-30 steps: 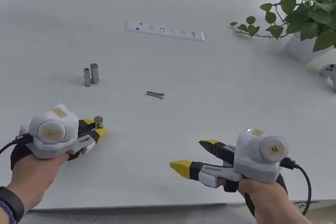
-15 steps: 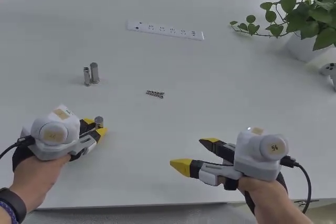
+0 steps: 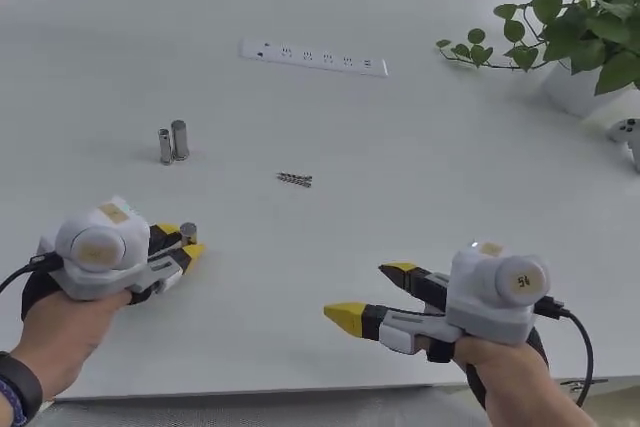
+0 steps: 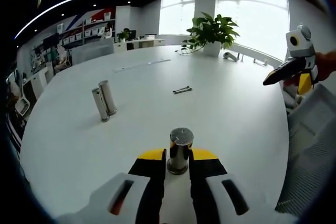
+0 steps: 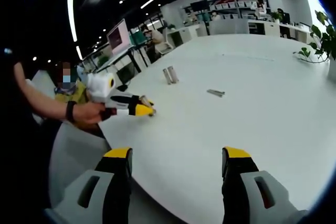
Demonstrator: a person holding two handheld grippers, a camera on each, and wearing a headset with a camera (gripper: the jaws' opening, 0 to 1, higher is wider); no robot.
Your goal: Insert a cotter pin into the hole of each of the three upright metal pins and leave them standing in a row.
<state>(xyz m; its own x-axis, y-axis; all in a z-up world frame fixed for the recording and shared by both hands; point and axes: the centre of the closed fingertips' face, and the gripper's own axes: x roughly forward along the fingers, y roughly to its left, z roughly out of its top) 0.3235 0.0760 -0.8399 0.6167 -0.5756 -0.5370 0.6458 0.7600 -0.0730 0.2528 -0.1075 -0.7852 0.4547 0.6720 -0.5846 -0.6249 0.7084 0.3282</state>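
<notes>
My left gripper [image 3: 187,241] [image 4: 177,157] is shut on one upright metal pin [image 4: 179,150] [image 3: 188,233] standing on the white table near its front left. Two more upright metal pins [image 3: 173,141] [image 4: 104,99] [image 5: 169,74] stand side by side farther back. The cotter pins [image 3: 295,180] [image 4: 182,89] [image 5: 215,93] lie in a small bunch near the table's middle. My right gripper [image 3: 372,293] [image 5: 178,157] hovers open at the front right with nothing between its yellow-tipped fingers.
A white power strip [image 3: 313,57] lies across the back of the table [image 3: 450,147]. A potted plant [image 3: 575,22] stands at the back right, with a white device [image 3: 627,137] beside it. The table's front edge runs just under both hands.
</notes>
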